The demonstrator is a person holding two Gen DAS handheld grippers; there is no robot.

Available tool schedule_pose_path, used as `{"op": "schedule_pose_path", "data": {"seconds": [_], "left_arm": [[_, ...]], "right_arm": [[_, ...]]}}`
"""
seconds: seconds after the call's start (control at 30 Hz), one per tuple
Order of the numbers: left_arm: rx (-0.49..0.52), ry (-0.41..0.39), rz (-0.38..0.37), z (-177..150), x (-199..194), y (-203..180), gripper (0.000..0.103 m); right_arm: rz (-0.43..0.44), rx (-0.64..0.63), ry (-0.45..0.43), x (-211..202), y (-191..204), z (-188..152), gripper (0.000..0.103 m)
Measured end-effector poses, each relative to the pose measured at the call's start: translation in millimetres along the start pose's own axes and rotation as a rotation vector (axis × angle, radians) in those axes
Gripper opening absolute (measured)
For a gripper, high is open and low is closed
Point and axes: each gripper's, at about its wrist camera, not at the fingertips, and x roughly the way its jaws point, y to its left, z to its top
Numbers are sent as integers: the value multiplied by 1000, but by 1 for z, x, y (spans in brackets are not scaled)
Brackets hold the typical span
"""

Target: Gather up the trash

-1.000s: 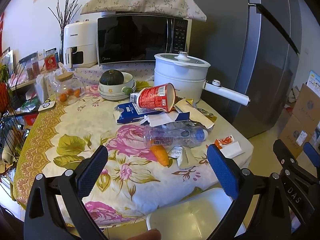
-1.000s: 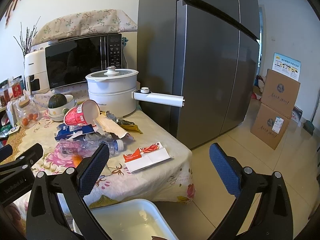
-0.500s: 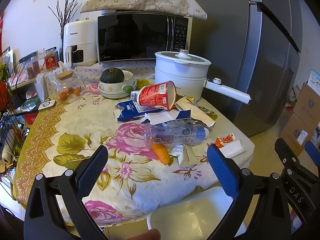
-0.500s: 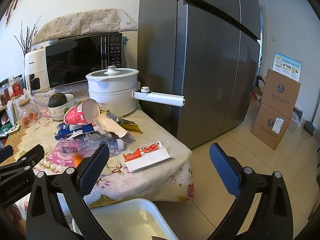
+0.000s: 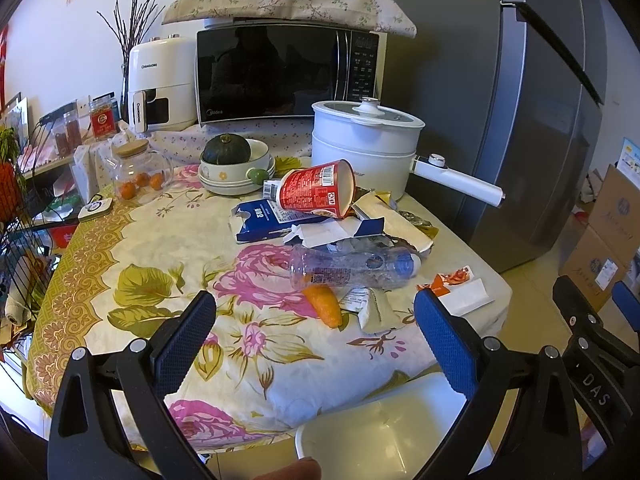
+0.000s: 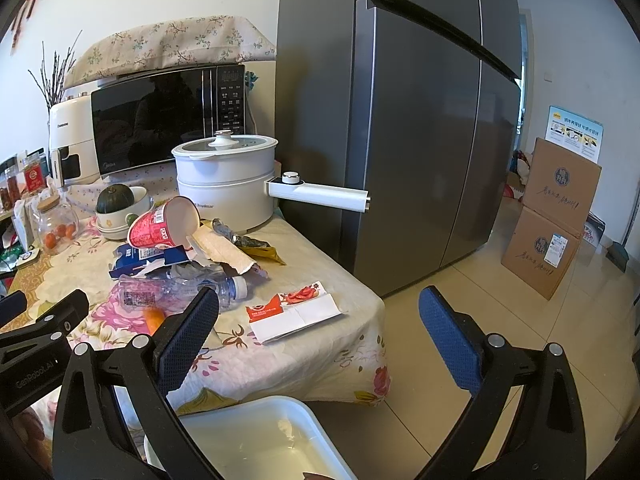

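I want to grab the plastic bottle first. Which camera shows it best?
The left wrist view: the plastic bottle lies unobstructed on its side. In the right wrist view, a gripper finger hides part of it.

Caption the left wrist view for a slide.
Open left gripper faces a bottle, cup and wrappers on a floral table.

Surface (image 5: 132,248) in floral cloth, carrying white pot (image 5: 362,156), red cup (image 5: 316,190) tipped over, blue carton (image 5: 262,222), crushed bottle (image 5: 352,266), carrot (image 5: 323,306), wrappers (image 5: 460,292), bowl stack (image 5: 236,178), glass jar (image 5: 138,174)
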Motion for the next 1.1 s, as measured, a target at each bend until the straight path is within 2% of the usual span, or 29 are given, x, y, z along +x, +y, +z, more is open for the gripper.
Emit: {"op": "schedule_pose_path", "data": {"seconds": [1.1], "left_arm": [[-6, 10, 10, -3, 1, 5, 96]], "right_arm": [[2, -2, 16, 2, 0, -3, 96]]}}
